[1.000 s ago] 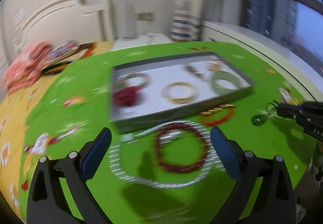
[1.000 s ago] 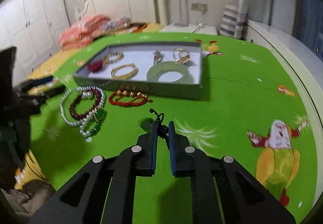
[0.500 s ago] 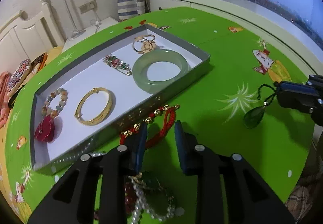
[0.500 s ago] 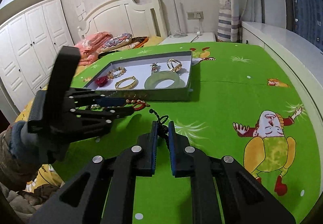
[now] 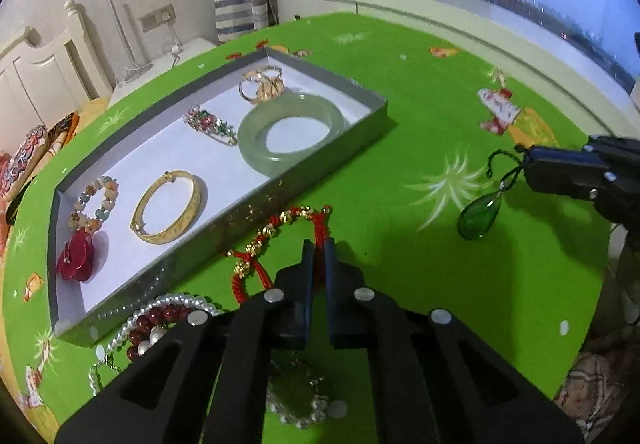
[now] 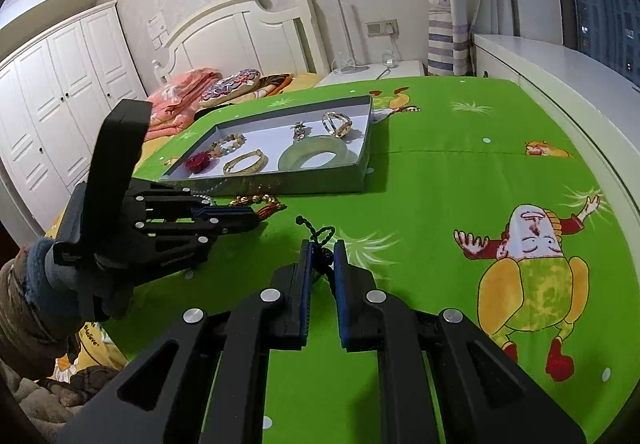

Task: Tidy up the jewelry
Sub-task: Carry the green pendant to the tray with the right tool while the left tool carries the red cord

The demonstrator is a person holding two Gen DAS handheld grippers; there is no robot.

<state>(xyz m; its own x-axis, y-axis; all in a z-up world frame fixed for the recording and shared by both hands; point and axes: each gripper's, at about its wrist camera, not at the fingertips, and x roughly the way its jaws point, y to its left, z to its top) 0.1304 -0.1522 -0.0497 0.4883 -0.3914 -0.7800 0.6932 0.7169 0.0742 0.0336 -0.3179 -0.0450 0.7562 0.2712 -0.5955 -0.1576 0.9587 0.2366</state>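
Open green cartoon-print cloth [image 6: 460,171] lies bare to the right of the shallow grey jewelry tray [image 5: 320,159]. Along the tray's near wall, a red-and-gold cord bracelet [image 5: 276,232] and a heap of pearl and dark red bead strands [image 5: 160,318] crowd the approach.

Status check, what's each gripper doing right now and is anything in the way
Left gripper shut on red cord bracelet beside tray. Right gripper shut on green pendant cord, pendant hanging. Nothing blocking tray.
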